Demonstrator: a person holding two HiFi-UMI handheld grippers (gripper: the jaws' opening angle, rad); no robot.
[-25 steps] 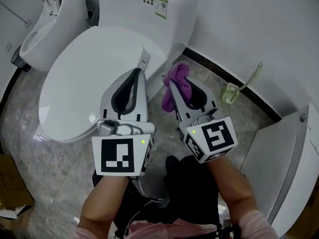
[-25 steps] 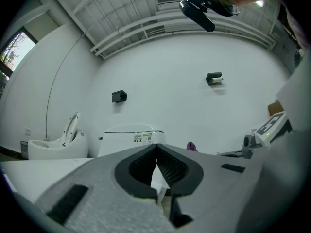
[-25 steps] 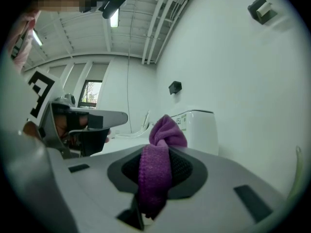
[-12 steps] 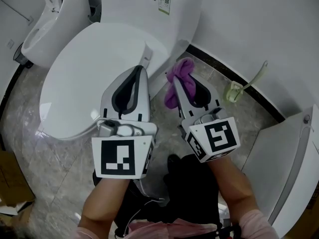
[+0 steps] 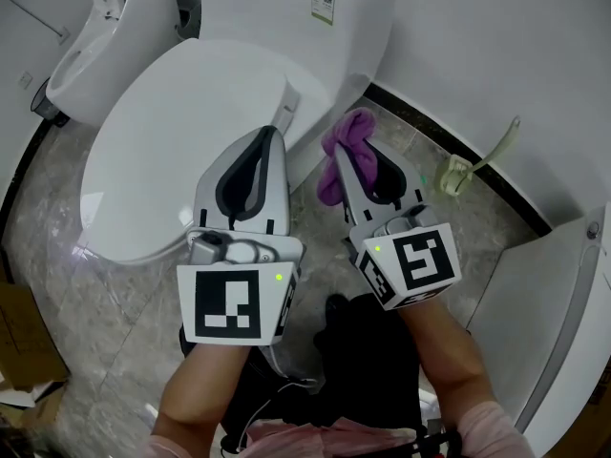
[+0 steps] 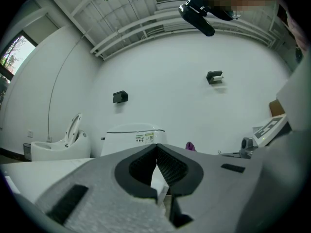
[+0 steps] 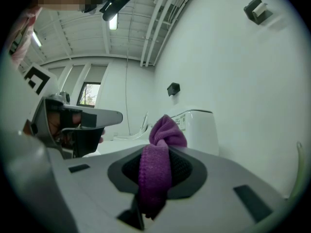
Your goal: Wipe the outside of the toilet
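The white toilet (image 5: pixel 181 132) has its lid down, and its tank (image 5: pixel 305 8) stands against the wall. My right gripper (image 5: pixel 336 153) is shut on a purple cloth (image 5: pixel 344 151), held to the right of the bowl near its base. The cloth (image 7: pixel 158 164) bunches out past the jaw tips toward the tank (image 7: pixel 201 130). My left gripper (image 5: pixel 269 134) is shut with nothing in it and hovers over the lid's right edge. In the left gripper view the jaws meet (image 6: pixel 156 152) in front of the tank (image 6: pixel 136 140).
A second white fixture (image 5: pixel 105 36) stands left of the toilet. A toilet brush (image 5: pixel 473 165) leans by the dark skirting at the right. A white panel (image 5: pixel 544 313) is at the far right. A cardboard box (image 5: pixel 24 351) lies on the marble floor at left.
Toilet and floor have slid down and to the right in the head view. Both grippers keep their place and stay shut, the right one still holding the cloth.
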